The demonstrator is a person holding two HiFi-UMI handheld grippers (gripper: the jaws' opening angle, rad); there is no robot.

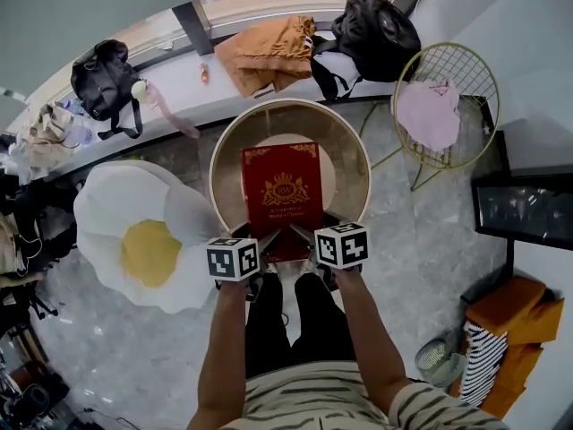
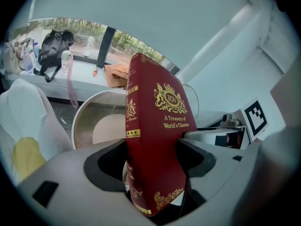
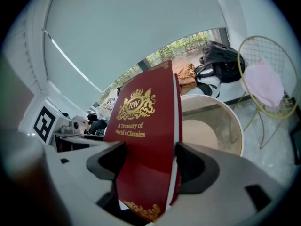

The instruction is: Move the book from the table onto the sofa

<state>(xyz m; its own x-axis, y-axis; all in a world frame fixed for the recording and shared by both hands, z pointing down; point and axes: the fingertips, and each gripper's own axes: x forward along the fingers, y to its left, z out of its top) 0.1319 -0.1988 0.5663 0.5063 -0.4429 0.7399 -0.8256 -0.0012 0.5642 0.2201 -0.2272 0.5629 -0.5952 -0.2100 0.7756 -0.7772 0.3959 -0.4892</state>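
Note:
A dark red hardback book (image 1: 284,191) with gold print is lifted over the round glass table (image 1: 356,155), its near edge towards me. Both grippers hold that near edge side by side. My left gripper (image 1: 268,239) is shut on the book (image 2: 155,140) near its spine, with the cover upright between the jaws (image 2: 153,163). My right gripper (image 1: 303,233) is shut on the book (image 3: 146,140) at the page side, the jaws (image 3: 148,166) pressing both covers. The white and yellow egg-shaped sofa cushion (image 1: 148,240) lies on the floor to the table's left.
A yellow wire chair (image 1: 466,70) with a pink cloth (image 1: 428,113) stands right of the table. Bags (image 1: 376,30) and an orange garment (image 1: 269,52) lie on the window ledge behind. A dark framed panel (image 1: 524,206) and orange items (image 1: 515,307) are at the right.

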